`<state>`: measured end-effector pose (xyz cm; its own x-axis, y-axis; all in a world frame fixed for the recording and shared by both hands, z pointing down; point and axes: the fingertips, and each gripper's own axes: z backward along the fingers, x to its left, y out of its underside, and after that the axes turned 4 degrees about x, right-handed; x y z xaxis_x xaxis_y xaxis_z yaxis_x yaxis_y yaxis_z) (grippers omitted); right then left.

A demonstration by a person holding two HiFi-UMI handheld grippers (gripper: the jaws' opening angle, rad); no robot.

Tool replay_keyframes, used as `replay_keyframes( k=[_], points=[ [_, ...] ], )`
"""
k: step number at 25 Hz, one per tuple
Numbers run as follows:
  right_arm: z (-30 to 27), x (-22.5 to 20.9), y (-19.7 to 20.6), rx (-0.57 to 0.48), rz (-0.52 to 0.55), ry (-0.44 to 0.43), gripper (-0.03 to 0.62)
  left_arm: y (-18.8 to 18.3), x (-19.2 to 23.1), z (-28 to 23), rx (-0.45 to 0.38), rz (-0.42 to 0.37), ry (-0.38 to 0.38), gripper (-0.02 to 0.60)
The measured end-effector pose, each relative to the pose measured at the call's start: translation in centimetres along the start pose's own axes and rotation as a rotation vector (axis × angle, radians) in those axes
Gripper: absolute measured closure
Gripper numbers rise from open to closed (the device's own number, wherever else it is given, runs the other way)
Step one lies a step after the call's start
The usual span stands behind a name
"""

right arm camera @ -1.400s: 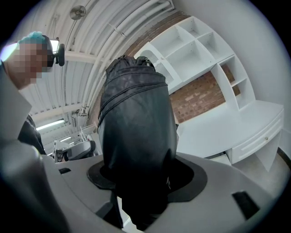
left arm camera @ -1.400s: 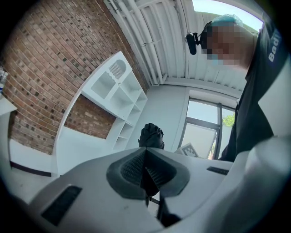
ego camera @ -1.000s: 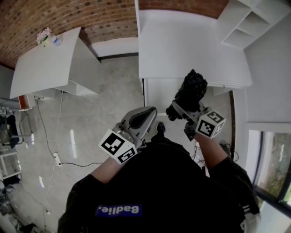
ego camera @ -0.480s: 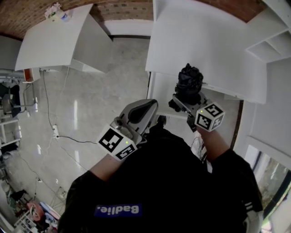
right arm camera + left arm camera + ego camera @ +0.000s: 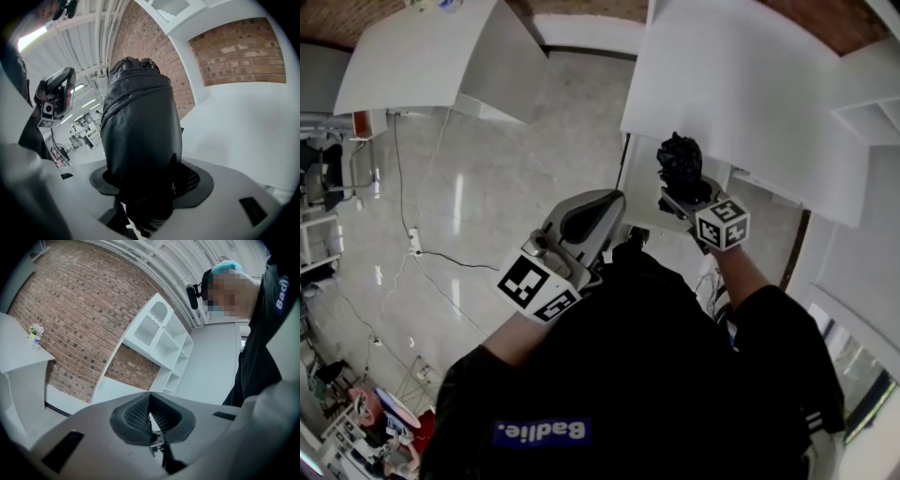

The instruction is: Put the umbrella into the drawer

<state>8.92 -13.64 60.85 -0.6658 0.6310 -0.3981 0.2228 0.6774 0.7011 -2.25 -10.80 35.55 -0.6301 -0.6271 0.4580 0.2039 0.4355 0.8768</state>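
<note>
Bench ahead, umbrella held over its edge
Umbrella is standing upright, the right gripper clamping its lower end for lowering; the left gripper is waiting, jaws pressed together, empty, likely for the drawer.

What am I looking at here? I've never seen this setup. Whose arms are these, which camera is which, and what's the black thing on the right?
There is no robot arm. A person in a black top carries a hand-held tool in each hand, and the marker cubes are part of those tools. The overhead picture comes from a camera on the person's head, looking steeply down. The other two come from cameras riding on each tool, looking along its jaws. The left tool has its jaws together with nothing between them. The right tool is closed on a black folded umbrella, which sticks out ahead of the jaws, by the near edge of a white cabinet top. I cannot make out a drawer for certain.
</note>
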Motion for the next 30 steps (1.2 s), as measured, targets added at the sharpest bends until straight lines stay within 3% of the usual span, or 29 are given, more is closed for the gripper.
replay_keyframes(
  k=[15,19,30],
  points=[
    [-8.0,-7.0,12.0,0.330,-0.031,0.070,0.307,1.5,1.3,-0.3,0.035,0.012,-0.063,0.580],
    [-9.9,-7.7,14.1,0.387,-0.039,0.063,0.307,1.4,1.8,0.2,0.042,0.013,-0.088,0.580],
    [-12.4,-12.4,19.7,0.539,-0.126,0.174,0.307,2.2,2.5,-0.4,0.082,0.019,-0.129,0.580]
  ],
)
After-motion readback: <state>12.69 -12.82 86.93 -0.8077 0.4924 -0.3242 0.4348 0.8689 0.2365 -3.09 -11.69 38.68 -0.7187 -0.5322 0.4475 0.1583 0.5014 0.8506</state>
